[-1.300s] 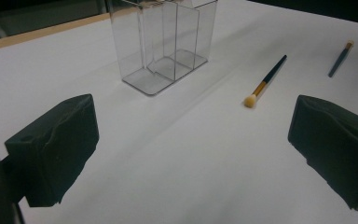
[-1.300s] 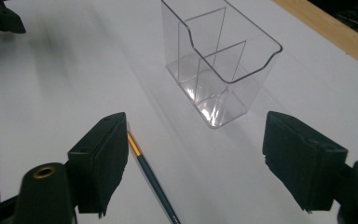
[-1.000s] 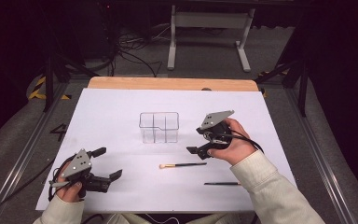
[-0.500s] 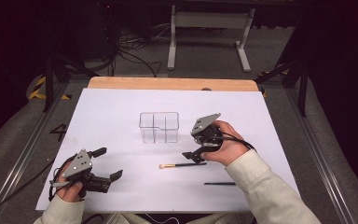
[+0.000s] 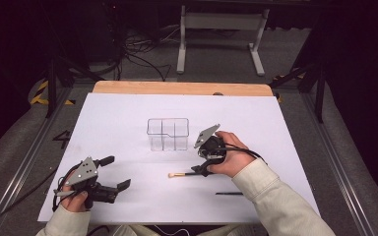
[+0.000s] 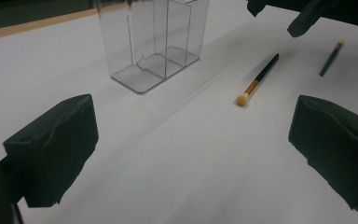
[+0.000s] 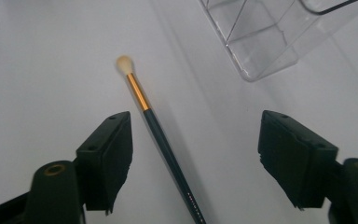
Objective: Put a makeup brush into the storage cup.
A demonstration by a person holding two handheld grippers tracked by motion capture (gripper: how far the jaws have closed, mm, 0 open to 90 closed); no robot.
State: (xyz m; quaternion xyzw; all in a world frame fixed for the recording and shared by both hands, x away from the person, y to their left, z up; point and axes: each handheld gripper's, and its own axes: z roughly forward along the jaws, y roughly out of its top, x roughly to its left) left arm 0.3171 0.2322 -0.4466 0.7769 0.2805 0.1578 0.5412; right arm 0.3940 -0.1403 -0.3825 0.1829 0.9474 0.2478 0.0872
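Note:
A slim brush (image 5: 186, 174) with a dark handle, gold ferrule and pale tip lies flat on the white table (image 5: 128, 113). My right gripper (image 5: 203, 170) points down over its handle end. In the right gripper view the brush (image 7: 154, 126) lies between the jaws of the right gripper (image 7: 196, 140), closer to the left one. The jaws have just been closing a little, but the pads do not touch it, so the gripper is open. My left gripper (image 5: 116, 173) rests low at the front left, open and empty (image 6: 191, 140), facing the brush (image 6: 259, 79).
A clear plastic organizer (image 5: 168, 133) with compartments stands at mid-table, just behind the brush (image 6: 149, 42) (image 7: 279, 32). A second dark stick (image 5: 229, 193) lies near the front edge under the right forearm (image 6: 331, 58). A wooden strip (image 5: 177, 88) edges the far side.
My right gripper has come down and toward the near left, from beside the organizer to just over the brush handle. The left gripper has stayed put.

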